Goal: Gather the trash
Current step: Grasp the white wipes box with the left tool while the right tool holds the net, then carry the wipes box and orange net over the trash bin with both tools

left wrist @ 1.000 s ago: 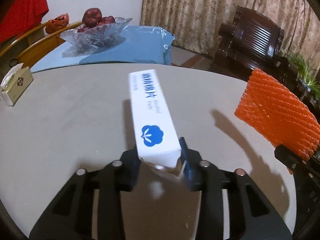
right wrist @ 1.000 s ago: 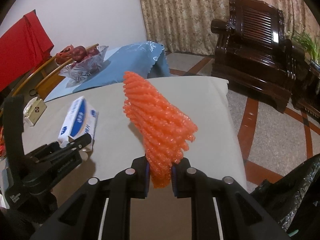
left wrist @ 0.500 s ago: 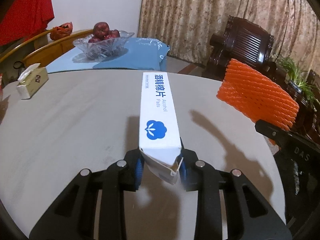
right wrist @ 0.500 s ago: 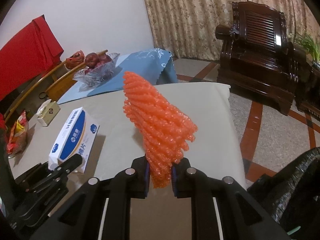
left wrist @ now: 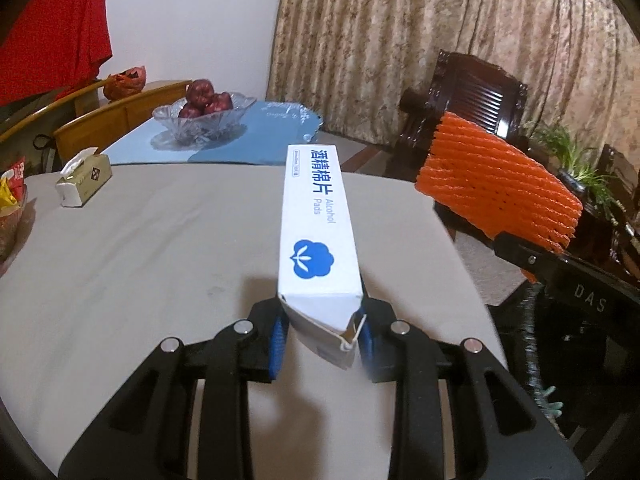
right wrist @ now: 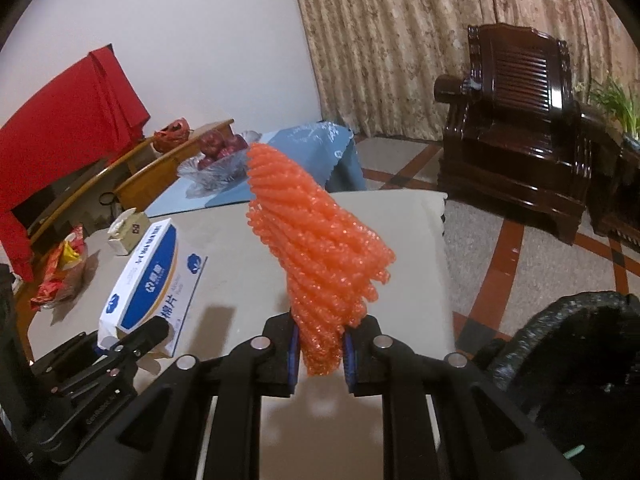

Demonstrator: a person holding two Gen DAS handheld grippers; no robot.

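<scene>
My left gripper is shut on a white and blue alcohol pads box with a torn near end, held above the grey table. The box also shows in the right wrist view. My right gripper is shut on an orange foam net, held above the table's right part. The net shows at the right of the left wrist view. A black trash bag sits low at the right, beside the table.
A tissue box stands at the table's far left, near red snack packets. A glass fruit bowl rests on a blue cloth behind. A dark wooden armchair stands to the right on the tiled floor.
Both grippers have risen and drawn back from the table with their loads. The black bag shows more at the lower right.
</scene>
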